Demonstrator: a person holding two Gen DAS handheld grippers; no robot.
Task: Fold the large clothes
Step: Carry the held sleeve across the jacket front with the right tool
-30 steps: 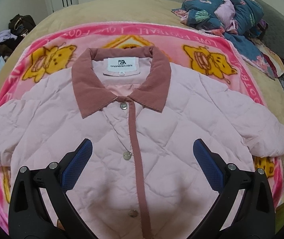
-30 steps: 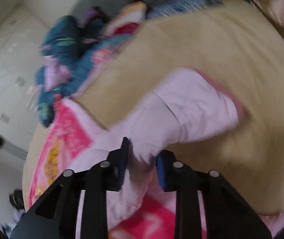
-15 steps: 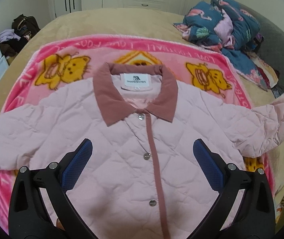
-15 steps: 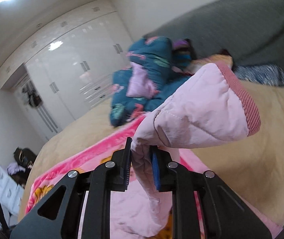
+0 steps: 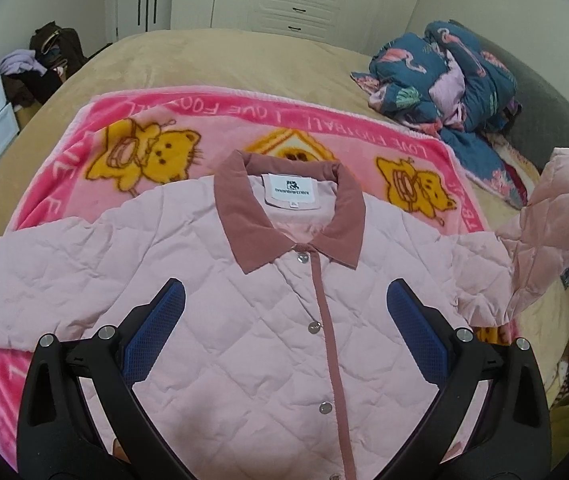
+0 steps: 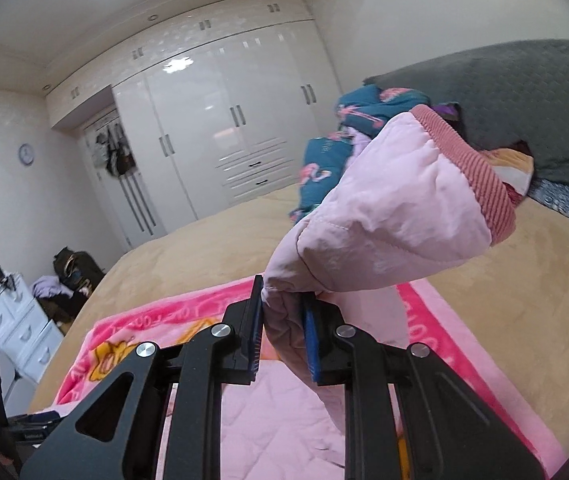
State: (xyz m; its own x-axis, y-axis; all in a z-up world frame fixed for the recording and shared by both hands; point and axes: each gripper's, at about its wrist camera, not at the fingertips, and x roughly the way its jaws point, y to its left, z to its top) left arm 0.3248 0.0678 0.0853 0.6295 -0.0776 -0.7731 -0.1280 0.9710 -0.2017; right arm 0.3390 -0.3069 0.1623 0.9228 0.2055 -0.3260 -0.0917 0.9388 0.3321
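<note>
Spread flat on the pink cartoon blanket [image 5: 84,168], the pale pink quilted jacket [image 5: 244,340] lies beneath the left claw [image 5: 284,332], released wide; at right, the right claw [image 6: 282,320] clenches its raised sleeve [image 6: 384,232].

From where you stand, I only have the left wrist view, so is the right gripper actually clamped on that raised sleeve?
Observer: Yes. The right gripper is shut on the sleeve, pinching it a little behind the cuff.
Operator: Does the cuff hang down?
Observer: No, it sticks up and out past the fingertips; the rest of the sleeve hangs below the pads.
Operator: Is my left gripper visible from there?
Observer: Only a dark piece at the lower left edge, which may be it; I cannot tell.
</note>
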